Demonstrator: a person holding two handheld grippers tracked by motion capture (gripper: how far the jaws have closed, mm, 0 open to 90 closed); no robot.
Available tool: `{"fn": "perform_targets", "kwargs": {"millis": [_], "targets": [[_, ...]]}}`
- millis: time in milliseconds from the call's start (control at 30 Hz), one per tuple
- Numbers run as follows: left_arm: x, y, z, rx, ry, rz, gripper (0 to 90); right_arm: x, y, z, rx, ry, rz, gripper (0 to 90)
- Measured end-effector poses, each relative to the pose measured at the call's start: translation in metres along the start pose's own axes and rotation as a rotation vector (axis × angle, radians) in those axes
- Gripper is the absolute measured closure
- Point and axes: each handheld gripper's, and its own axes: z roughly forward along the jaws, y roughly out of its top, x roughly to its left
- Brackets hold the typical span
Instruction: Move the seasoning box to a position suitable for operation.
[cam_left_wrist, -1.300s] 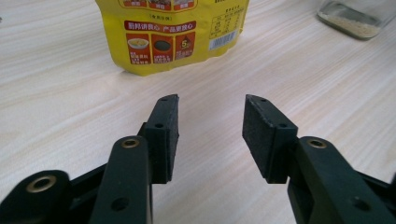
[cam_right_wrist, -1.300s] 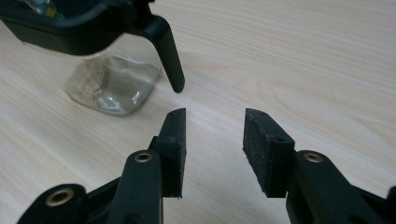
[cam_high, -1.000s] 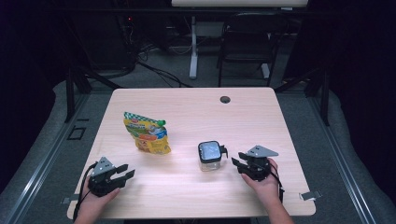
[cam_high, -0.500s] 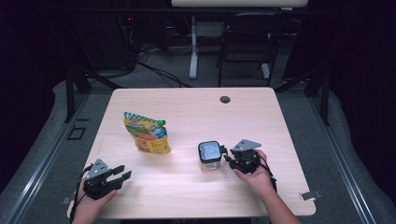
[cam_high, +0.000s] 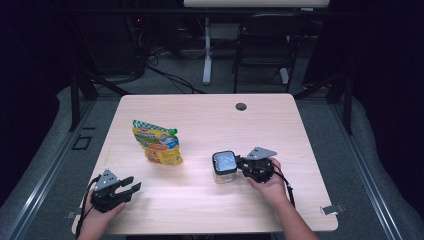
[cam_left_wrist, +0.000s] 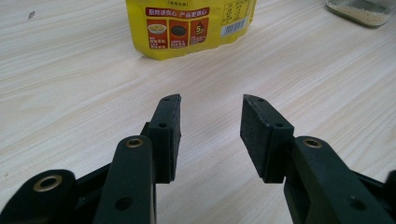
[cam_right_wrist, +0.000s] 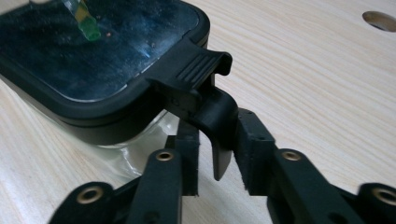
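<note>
- The work in hand is judged to be the unlatching of the jar (cam_high: 224, 168), which stands on the table (cam_high: 300, 130) toward its near right, well apart from the pouch (cam_high: 156, 143) nearer the left edge.
- The right gripper (cam_high: 246, 165) is seen just beside the jar's right side; in the right gripper view its jaws have just been closing, with the lid's black latch (cam_right_wrist: 205, 100) hanging between them. Whether the pads already press on the latch cannot be told, as a thin gap seems to be left on one side.
- The left gripper (cam_high: 131, 185) rests near the near left corner, its jaws standing apart with nothing between them, pointed toward the pouch (cam_left_wrist: 189, 25).
- The jar is not braced by anything. If the latch is pulled, the whole jar could be dragged or tipped toward the right edge, because only one side is gripped.
- The latch tab is narrow and curved; a slip off the pads could be caused by a grip taken too near its lower tip.
- Grains appear to be held in the jar, so a spill could follow from a sudden release of the lid (cam_right_wrist: 93, 51).
</note>
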Motion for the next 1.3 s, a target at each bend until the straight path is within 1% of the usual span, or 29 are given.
{"fn": "perform_targets", "kwargs": {"millis": [167, 200, 267, 300, 333, 400, 433, 500, 533, 600, 667, 700, 733, 800, 833, 867, 900, 967, 1000, 1067, 1167, 1200, 1233, 1267, 1300], "targets": [[0.0, 0.0, 0.0, -0.001, 0.006, 0.002, 57.7, 0.001, -0.002, -0.003, 0.005, 0.009, -0.004, 74.8], [0.0, 0.001, 0.0, -0.004, 0.005, 0.0, 57.7, 0.002, -0.003, -0.003, -0.005, 0.012, 0.006, 74.7], [0.0, 0.002, 0.001, -0.008, 0.003, -0.001, 57.4, 0.004, -0.004, -0.006, 0.004, 0.02, 0.006, 74.6], [0.0, 0.003, 0.002, -0.008, 0.001, 0.006, 57.3, 0.006, -0.004, -0.008, 0.012, 0.023, 0.0, 74.6], [0.0, 0.003, 0.002, -0.01, 0.001, 0.003, 57.4, 0.008, -0.005, -0.01, 0.015, 0.025, -0.006, 74.9], [0.0, 0.004, 0.003, -0.007, -0.008, 0.009, 57.3, 0.012, -0.005, -0.013, 0.031, 0.024, -0.031, 75.3], [0.0, 0.004, 0.003, -0.007, -0.008, 0.009, 57.3, 0.012, -0.005, -0.013, 0.031, 0.024, -0.031, 75.3], [0.0, 0.005, 0.005, -0.004, -0.012, 0.016, 57.3, 0.017, -0.007, -0.016, 0.035, 0.02, -0.04, 75.4], [0.0, 0.006, 0.005, -0.006, -0.011, 0.015, 57.3, 0.019, -0.008, -0.016, 0.029, 0.017, -0.036, 75.6], [-0.001, 0.008, 0.007, -0.008, -0.018, 0.024, 57.3, 0.02, -0.008, -0.018, 0.039, 0.002, -0.048, 76.0], [-0.002, 0.008, 0.008, -0.009, -0.019, 0.023, 57.3, 0.021, -0.008, -0.019, 0.045, 0.003, -0.048, 76.0], [-0.003, 0.009, 0.008, -0.008, -0.024, 0.031, 57.3, 0.022, -0.008, -0.02, 0.045, 0.0, -0.045, 76.0], [-0.005, 0.011, 0.009, -0.01, -0.031, 0.037, 57.3, 0.024, -0.01, -0.024, 0.056, -0.007, -0.044, 76.2], [-0.005, 0.012, 0.01, -0.009, -0.033, 0.042, 57.3, 0.025, -0.011, -0.026, 0.062, -0.007, -0.048, 76.1], [-0.007, 0.013, 0.012, -0.018, -0.039, 0.04, 57.3, 0.026, -0.012, -0.027, 0.063, -0.007, -0.046, 76.2], [-0.008, 0.015, 0.014, -0.012, -0.044, 0.046, 57.3, 0.029, -0.014, -0.033, 0.078, -0.01, -0.053, 76.1], [-0.008, 0.015, 0.014, -0.012, -0.044, 0.046, 57.3, 0.029, -0.014, -0.033, 0.078, -0.01, -0.053, 76.1], [-0.012, 0.017, 0.017, -0.014, -0.058, 0.059, 57.3, 0.033, -0.019, -0.04, 0.081, -0.001, -0.053, 76.2], [-0.012, 0.017, 0.017, -0.014, -0.058, 0.059, 57.3, 0.035, -0.02, -0.043, 0.086, 0.0, -0.06, 76.2], [-0.016, 0.021, 0.019, -0.016, -0.071, 0.077, 57.3, 0.04, -0.023, -0.047, 0.087, 0.005, -0.062, 76.1], [-0.02, 0.022, 0.02, -0.023, -0.078, 0.083, 57.3, 0.045, -0.025, -0.051, 0.089, 0.009, -0.069, 76.1], [-0.023, 0.024, 0.02, -0.026, -0.088, 0.09, 57.3, 0.051, -0.027, -0.055, 0.092, 0.021, -0.082, 76.1], [-0.025, 0.025, 0.02, -0.026, -0.086, 0.096, 57.3, 0.052, -0.027, -0.056, 0.094, 0.026, -0.091, 76.1], [-0.026, 0.025, 0.02, -0.026, -0.098, 0.103, 57.4, 0.054, -0.029, -0.057, 0.088, 0.033, -0.098, 76.2], [-0.026, 0.025, 0.02, -0.026, -0.098, 0.103, 57.4, 0.054, -0.029, -0.057, 0.088, 0.033, -0.098, 76.2]]}}
